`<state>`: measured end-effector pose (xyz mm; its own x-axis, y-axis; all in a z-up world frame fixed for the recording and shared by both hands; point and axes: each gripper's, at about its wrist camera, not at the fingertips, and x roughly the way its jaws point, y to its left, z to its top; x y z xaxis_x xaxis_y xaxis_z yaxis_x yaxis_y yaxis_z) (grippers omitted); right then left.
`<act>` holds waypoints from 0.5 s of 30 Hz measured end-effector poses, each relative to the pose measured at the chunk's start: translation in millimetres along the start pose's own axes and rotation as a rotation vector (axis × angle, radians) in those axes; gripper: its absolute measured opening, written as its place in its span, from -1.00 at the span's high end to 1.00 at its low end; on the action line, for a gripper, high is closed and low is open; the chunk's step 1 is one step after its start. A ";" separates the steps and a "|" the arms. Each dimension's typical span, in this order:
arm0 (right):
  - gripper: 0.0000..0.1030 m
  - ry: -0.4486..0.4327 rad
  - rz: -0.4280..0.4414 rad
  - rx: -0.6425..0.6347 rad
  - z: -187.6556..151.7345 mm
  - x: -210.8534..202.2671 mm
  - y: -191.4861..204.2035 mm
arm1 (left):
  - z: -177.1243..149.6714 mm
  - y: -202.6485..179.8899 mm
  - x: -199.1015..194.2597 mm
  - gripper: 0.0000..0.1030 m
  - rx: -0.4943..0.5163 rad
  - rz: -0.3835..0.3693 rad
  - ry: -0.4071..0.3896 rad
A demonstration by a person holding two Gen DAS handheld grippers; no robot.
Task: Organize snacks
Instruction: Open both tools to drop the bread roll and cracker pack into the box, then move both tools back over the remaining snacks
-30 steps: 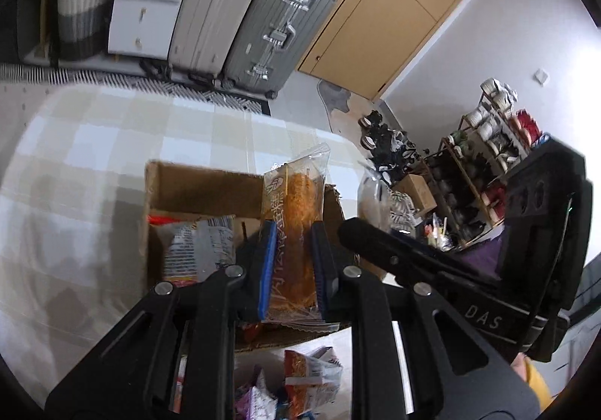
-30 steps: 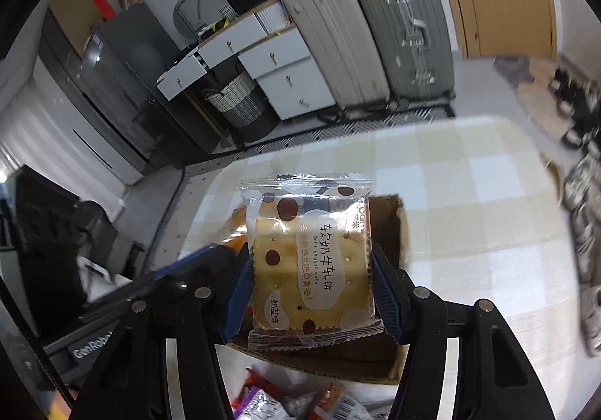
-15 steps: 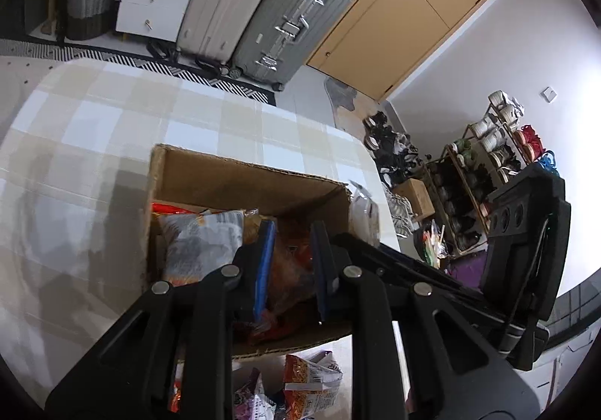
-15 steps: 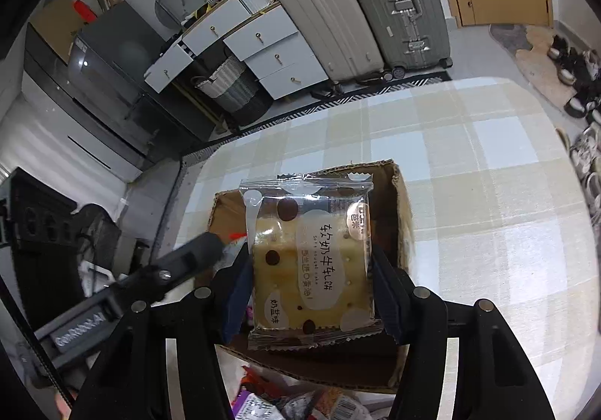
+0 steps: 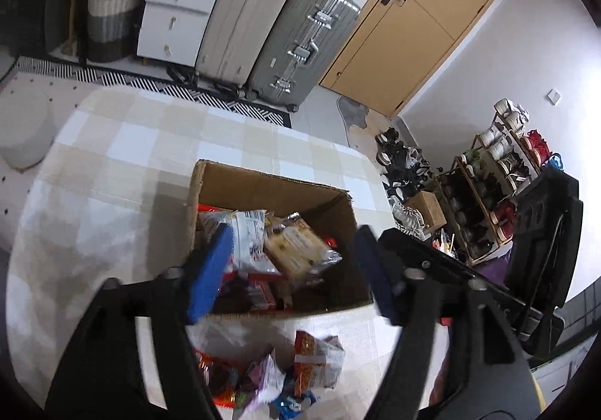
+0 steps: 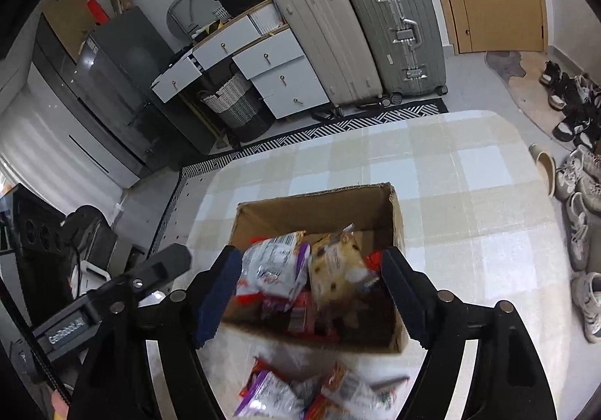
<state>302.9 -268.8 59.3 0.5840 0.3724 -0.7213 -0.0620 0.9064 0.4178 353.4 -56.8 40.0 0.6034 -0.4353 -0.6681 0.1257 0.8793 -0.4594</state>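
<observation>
An open cardboard box (image 5: 263, 183) stands on the checked tablecloth and also shows in the right wrist view (image 6: 319, 202). It holds several snack packets, among them a cracker packet with brown dots (image 6: 334, 262), also seen from the left (image 5: 296, 251), and a white packet (image 6: 270, 266). My left gripper (image 5: 289, 270) is open and empty above the box's near side. My right gripper (image 6: 311, 288) is open and empty above the box. Loose snack packets (image 5: 285, 375) lie on the cloth in front of the box, also in the right wrist view (image 6: 300, 393).
The table (image 6: 469, 194) has a beige and white checked cloth. Two suitcases (image 6: 360, 29), white drawers (image 6: 274, 74) and a wicker basket (image 6: 233, 104) stand beyond it. Shoes (image 6: 578, 194) lie on the floor at the right, near a shoe rack (image 5: 496, 187).
Both grippers have opened. The orange snack packet has left my left gripper and the dotted cracker packet has left my right one; the cracker packet now lies in the box.
</observation>
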 end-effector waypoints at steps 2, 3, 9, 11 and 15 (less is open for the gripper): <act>-0.53 -0.019 -0.003 -0.018 -6.0 -16.9 6.8 | -7.8 -3.0 -22.4 -0.58 -0.005 -0.001 -0.029; -0.53 -0.027 -0.004 -0.029 -9.1 -24.8 9.7 | -12.4 -4.7 -34.1 -0.58 -0.005 0.005 -0.043; -0.82 -0.070 -0.051 -0.102 -39.4 -75.9 34.6 | -46.7 -23.0 -106.4 -0.60 0.039 0.082 -0.114; -0.84 -0.102 -0.060 -0.143 -54.2 -94.4 45.1 | -62.4 -31.4 -136.5 -0.68 0.074 0.147 -0.194; -0.93 -0.205 -0.088 -0.219 -88.5 -136.1 66.9 | -95.8 -46.4 -194.5 -0.98 0.135 0.209 -0.348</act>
<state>147.6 -241.2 136.6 0.7448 0.2631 -0.6133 -0.1637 0.9630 0.2143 154.7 -31.5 135.2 0.8539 -0.1742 -0.4904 0.0603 0.9691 -0.2393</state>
